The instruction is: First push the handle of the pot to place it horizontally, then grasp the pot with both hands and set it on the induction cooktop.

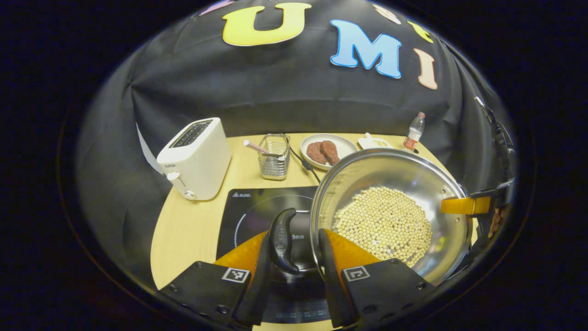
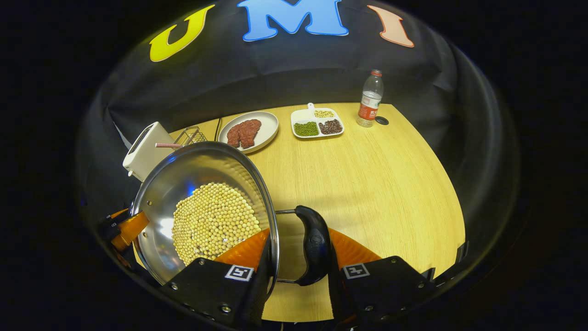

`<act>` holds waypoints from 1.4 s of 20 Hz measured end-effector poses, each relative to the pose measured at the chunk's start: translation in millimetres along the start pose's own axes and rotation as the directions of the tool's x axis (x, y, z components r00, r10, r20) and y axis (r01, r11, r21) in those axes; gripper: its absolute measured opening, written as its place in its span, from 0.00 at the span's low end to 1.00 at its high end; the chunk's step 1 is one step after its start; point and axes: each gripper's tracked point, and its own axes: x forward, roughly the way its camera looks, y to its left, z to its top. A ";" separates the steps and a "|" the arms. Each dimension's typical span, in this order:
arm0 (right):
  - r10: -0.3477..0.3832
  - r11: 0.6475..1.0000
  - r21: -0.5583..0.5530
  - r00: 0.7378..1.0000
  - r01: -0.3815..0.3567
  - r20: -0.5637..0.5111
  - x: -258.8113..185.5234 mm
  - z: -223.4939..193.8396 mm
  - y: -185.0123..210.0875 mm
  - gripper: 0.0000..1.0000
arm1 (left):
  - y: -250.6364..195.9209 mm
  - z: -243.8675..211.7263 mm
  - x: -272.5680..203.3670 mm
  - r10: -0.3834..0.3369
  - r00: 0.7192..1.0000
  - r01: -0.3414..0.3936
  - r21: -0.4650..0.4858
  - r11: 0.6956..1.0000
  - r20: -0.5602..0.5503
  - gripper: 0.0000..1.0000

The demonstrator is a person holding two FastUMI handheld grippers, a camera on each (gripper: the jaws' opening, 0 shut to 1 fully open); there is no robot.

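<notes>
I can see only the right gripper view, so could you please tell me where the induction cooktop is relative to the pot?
Observer: In the left gripper view the induction cooktop lies on the table beside the toaster, and the pot overlaps its right side.
Operator: Thank you. How does the left tool hold its side?
Observer: The left tool has one finger outside the black handle and the other inside the pot's rim, closed on both.
Operator: Is the pot resting on the cooktop?
Observer: I cannot tell. The left part of the cooktop's printed ring is uncovered, toward the toaster.
</notes>
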 end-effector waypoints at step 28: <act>0.064 0.997 -0.039 0.995 -0.067 -0.072 48.2 9.8 105.7 0.56 | 120.2 -7.8 23.3 0.074 0.996 -0.076 -0.056 0.996 -0.040 0.56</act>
